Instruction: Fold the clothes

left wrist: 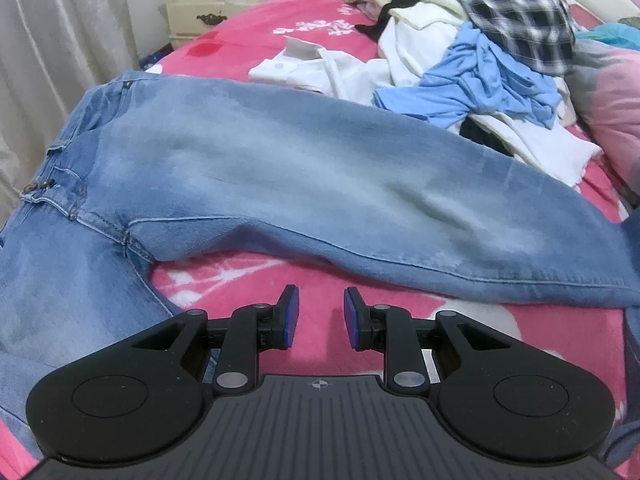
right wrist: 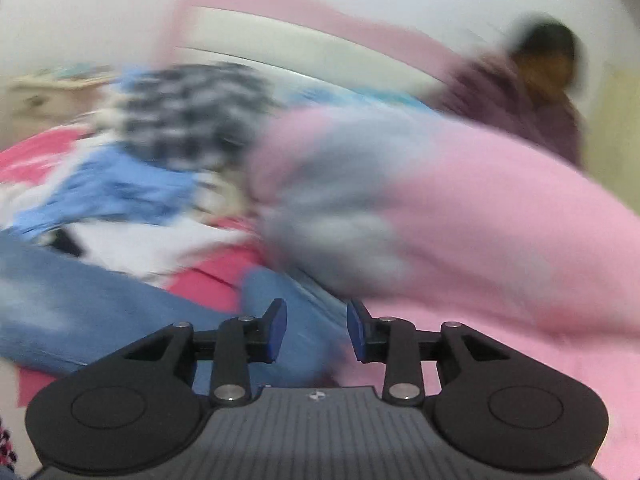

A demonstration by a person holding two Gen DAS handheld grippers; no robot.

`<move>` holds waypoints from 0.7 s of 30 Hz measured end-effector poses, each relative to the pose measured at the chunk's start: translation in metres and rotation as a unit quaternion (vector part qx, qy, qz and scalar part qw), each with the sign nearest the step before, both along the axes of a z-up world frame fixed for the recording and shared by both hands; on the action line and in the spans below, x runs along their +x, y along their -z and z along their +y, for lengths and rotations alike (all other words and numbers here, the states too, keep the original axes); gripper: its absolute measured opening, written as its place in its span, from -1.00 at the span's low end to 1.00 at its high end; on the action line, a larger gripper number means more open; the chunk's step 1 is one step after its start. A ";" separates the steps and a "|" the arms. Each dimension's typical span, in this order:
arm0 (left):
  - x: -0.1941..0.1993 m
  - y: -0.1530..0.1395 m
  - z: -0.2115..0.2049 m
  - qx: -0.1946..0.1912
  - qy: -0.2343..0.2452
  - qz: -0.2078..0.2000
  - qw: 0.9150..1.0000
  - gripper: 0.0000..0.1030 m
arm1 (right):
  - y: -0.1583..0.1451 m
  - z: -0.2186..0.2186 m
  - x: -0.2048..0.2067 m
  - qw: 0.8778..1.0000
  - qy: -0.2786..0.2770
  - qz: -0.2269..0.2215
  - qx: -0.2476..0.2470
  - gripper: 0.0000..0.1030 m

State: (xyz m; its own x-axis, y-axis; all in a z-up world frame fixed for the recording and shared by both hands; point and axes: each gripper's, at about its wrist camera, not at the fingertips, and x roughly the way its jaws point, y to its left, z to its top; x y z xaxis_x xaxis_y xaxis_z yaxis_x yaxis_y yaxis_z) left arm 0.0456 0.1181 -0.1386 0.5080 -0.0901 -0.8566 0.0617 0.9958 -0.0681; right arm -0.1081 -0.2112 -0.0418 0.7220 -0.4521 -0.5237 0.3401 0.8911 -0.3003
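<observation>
A pair of light blue jeans [left wrist: 280, 184] lies spread across the pink flowered bedspread [left wrist: 500, 340], waist at the left, one leg running right and the other coming toward the camera at the left. My left gripper [left wrist: 322, 316] hovers open over bare bedspread between the two legs, with nothing between its pads. The right wrist view is motion-blurred. There my right gripper [right wrist: 317, 330] has its jaws apart above a jeans [right wrist: 72, 300] leg end, and no cloth is visibly pinched.
A heap of clothes [left wrist: 480, 40], white, sky blue and black-and-white check, lies behind the jeans. A pink and grey cushion or garment [right wrist: 440, 220] sits at the right. A cream nightstand [left wrist: 216, 0] and curtain [left wrist: 60, 40] stand beyond. A person [right wrist: 540, 92] is by the headboard.
</observation>
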 end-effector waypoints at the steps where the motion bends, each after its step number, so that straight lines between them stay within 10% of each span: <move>1: 0.000 -0.001 0.001 -0.003 -0.004 -0.001 1.000 -0.52 | 0.005 0.000 0.012 1.000 -0.017 0.004 0.016 -0.33; 8: -0.003 -0.001 0.007 -0.014 -0.008 -0.001 1.000 -0.50 | 0.119 -0.077 0.100 0.975 0.105 0.136 0.138 -0.36; 12: -0.004 0.002 0.012 -0.011 -0.008 -0.001 1.000 -0.47 | 0.102 -0.083 0.094 0.971 0.101 0.125 0.176 -0.32; 17: 0.000 0.009 0.022 -0.016 -0.032 0.010 0.999 -0.44 | 0.057 -0.042 0.077 0.985 -0.008 0.074 0.155 -0.11; 21: 0.002 0.010 0.030 -0.026 -0.046 0.008 0.999 -0.43 | 0.039 0.012 0.108 0.964 -0.198 0.071 0.162 0.07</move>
State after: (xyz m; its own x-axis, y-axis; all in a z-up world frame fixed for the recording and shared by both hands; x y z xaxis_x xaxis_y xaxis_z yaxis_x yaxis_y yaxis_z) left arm 0.0477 0.1480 -0.1486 0.5030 -0.0885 -0.8598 -0.0305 0.9923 -0.1200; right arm -0.0004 -0.1994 -0.0812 0.7149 0.0491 -0.6975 -0.0711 0.9975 -0.0026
